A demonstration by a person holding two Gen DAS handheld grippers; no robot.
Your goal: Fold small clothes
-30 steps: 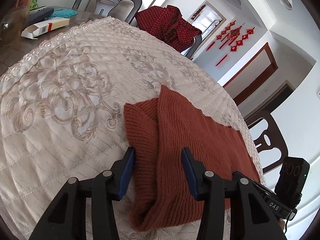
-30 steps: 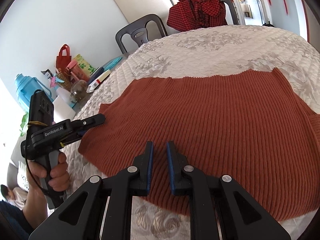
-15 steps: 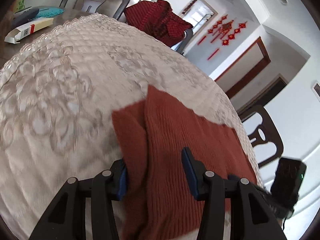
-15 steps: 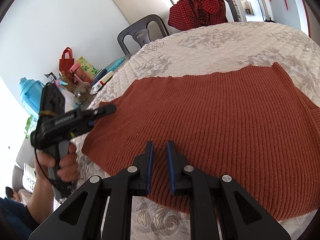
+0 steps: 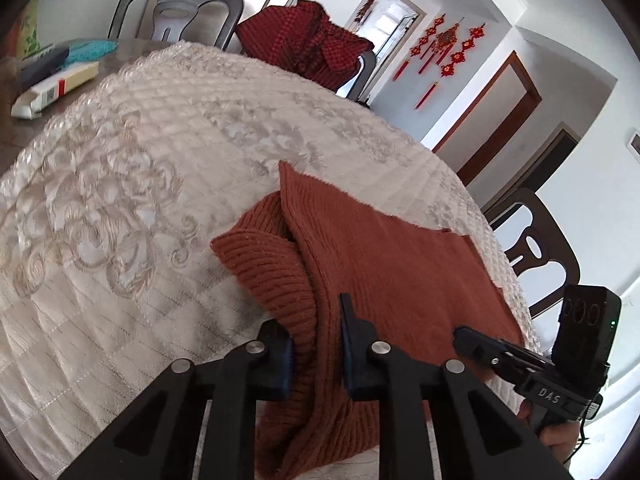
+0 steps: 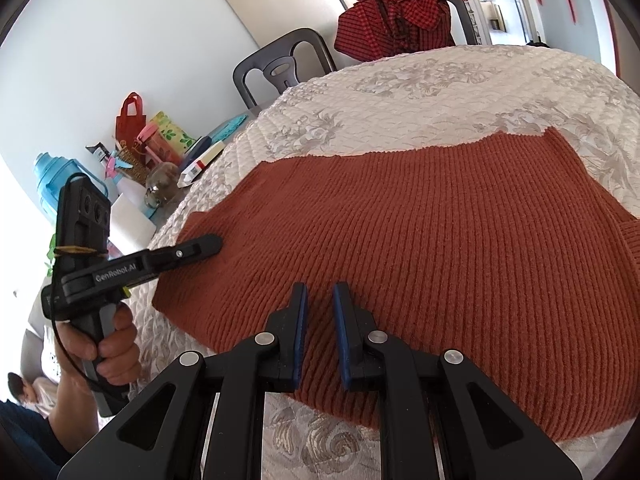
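Observation:
A rust-orange ribbed knit sweater (image 6: 420, 224) lies on the quilted cream tablecloth (image 5: 120, 184). In the left wrist view its folded sleeve and side edge (image 5: 316, 280) bunch up between my left gripper's fingers. My left gripper (image 5: 316, 332) is shut on that bunched edge at the sweater's left side; it also shows in the right wrist view (image 6: 200, 246). My right gripper (image 6: 320, 312) hovers over the sweater's near edge with its jaws a narrow gap apart and nothing between them. It shows in the left wrist view (image 5: 472, 338) at the far right.
A red checked garment (image 6: 396, 16) hangs on a chair at the table's far side. Grey and brown chairs (image 5: 532, 248) stand around. Bags, a blue bottle (image 6: 56, 176), jars and a white box (image 5: 52, 88) crowd the table's left part.
My left gripper moved forward onto the sweater's left edge and closed on the bunched fabric. My right gripper stayed over the near edge, jaws slightly wider.

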